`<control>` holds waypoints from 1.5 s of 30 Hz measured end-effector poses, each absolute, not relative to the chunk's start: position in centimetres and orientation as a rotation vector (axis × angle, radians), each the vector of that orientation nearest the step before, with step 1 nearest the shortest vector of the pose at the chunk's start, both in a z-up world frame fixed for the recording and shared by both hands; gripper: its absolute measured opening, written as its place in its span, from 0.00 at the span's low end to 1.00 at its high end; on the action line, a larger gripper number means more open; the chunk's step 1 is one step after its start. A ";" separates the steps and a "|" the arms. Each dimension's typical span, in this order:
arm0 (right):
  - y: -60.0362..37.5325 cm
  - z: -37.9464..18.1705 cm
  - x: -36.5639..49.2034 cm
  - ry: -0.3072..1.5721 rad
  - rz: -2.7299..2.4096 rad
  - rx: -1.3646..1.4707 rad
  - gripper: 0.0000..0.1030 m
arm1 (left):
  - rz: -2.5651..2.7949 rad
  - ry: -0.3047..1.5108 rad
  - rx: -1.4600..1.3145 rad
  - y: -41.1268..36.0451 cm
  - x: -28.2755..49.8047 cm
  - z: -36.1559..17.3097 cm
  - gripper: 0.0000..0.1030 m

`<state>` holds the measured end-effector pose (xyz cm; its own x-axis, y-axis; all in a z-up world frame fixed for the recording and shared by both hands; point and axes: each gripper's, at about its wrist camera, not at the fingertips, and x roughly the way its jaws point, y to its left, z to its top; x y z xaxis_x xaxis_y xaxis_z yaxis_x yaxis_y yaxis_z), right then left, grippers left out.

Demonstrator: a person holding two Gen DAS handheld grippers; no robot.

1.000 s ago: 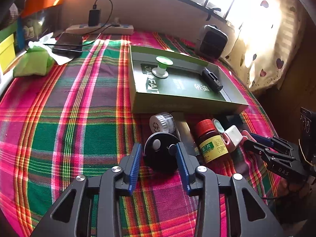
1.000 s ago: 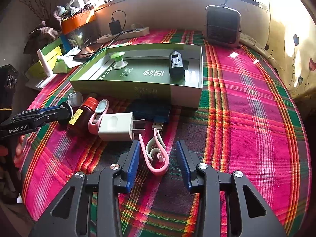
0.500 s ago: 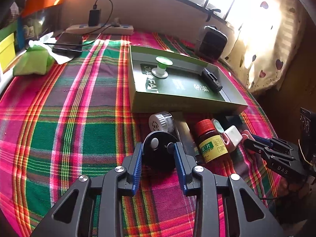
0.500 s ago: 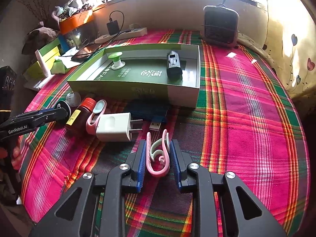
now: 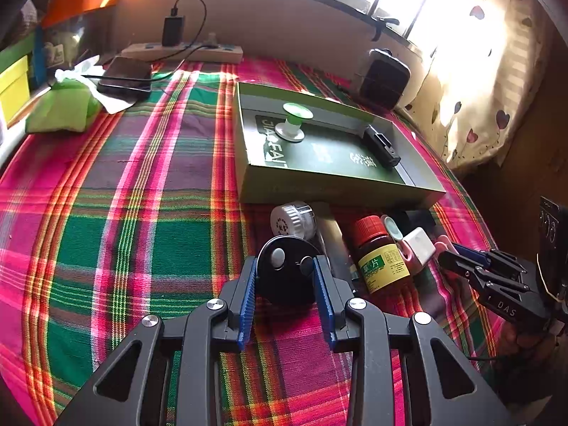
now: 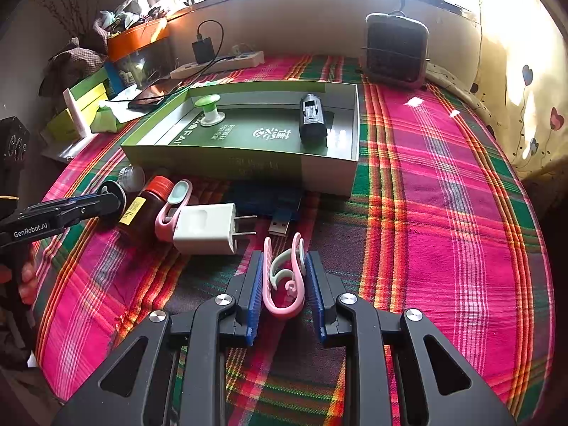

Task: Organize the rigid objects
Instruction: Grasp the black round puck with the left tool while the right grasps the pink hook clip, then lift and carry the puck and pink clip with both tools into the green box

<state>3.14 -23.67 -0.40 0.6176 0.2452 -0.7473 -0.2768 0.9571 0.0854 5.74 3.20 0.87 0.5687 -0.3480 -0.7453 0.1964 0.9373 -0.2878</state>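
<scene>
Black left gripper (image 5: pixel 285 277), blue ribbed jaws, silver screws, white lettering

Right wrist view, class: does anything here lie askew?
Yes. The brown glass bottle with a red cap lies on its side on the plaid tablecloth, beside the white plug adapter, outside the green cardboard box.

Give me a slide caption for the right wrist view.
Right gripper shut on a pink clip on the plaid cloth, near a white charger and green tray.

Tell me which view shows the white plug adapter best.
Right wrist view: the white plug adapter lies unobstructed on its side, both prongs visible. Left wrist view shows only one end of it, behind the brown bottle.
</scene>
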 end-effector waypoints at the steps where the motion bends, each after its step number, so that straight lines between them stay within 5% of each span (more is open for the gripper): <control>1: -23.6 -0.4 3.1 0.854 0.300 -0.041 0.24 | -0.322 0.911 -0.181 3.2 5.7 0.9 0.29; 45: -23.3 3.6 4.3 0.761 0.306 -0.038 0.24 | -0.335 0.823 -0.170 2.8 7.2 5.3 0.29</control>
